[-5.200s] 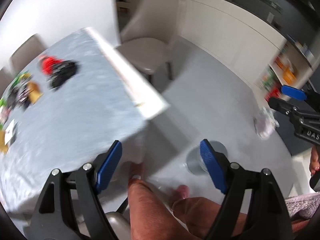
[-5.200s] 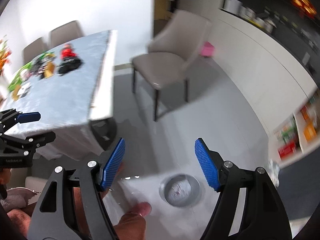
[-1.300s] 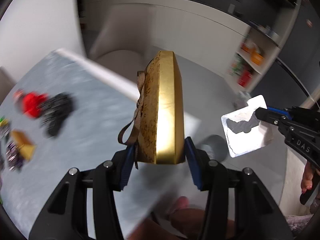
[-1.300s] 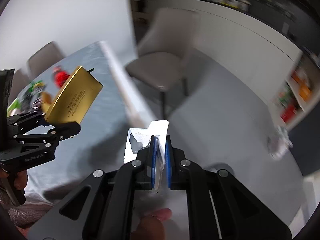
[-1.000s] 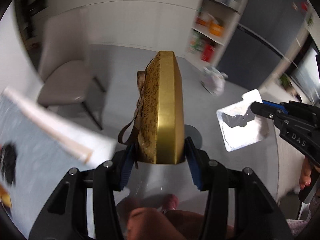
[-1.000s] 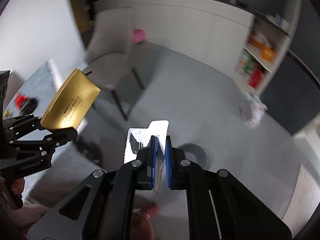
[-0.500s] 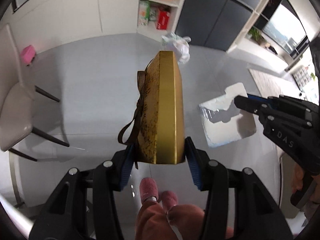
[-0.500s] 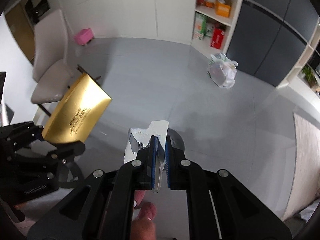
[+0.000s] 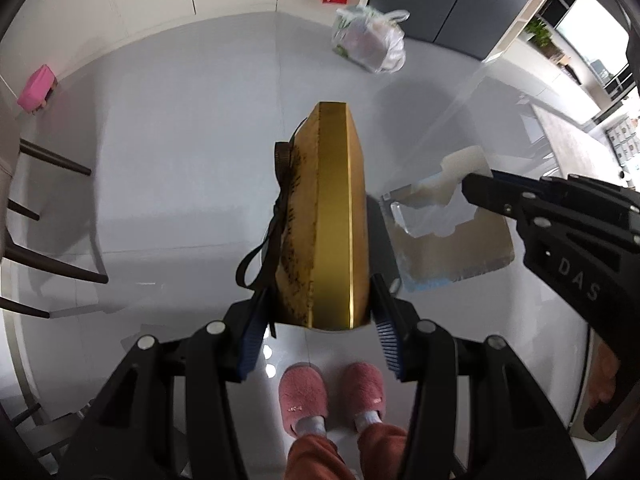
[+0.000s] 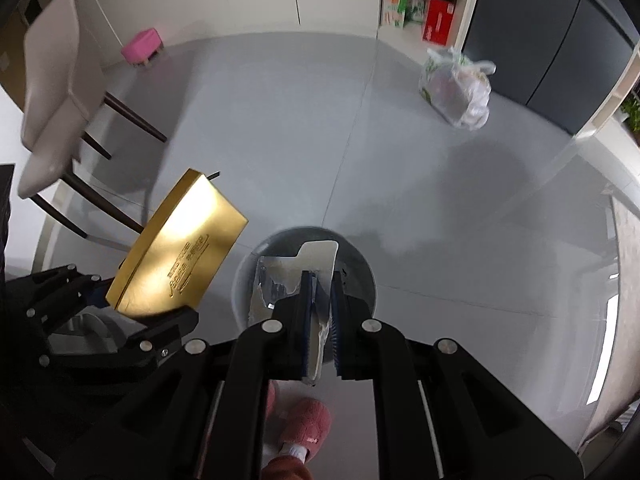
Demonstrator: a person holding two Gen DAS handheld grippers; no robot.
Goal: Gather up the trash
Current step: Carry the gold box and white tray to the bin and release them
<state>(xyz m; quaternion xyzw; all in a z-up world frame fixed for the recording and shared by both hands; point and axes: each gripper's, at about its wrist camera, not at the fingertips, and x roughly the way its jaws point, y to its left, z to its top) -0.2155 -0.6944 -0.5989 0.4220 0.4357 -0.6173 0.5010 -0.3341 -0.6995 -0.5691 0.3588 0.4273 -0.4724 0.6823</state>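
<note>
My left gripper is shut on a gold box with a brown ribbon, held on edge above the floor. The same gold box and left gripper show at the left of the right wrist view. A flat silver-and-white torn pack is pinched upright in my right gripper, directly over a round grey bin on the floor. In the left wrist view the right gripper and its pack hang beside the box, and the bin is mostly hidden behind it.
A tied plastic bag lies on the grey floor near dark cabinets and a shelf of boxes. A chair and a pink stool stand at the left. The person's pink slippers are just below the grippers.
Both grippers have swung away from the table and come down toward the floor with their loads. The bin has grown larger and now sits right under the pack.
</note>
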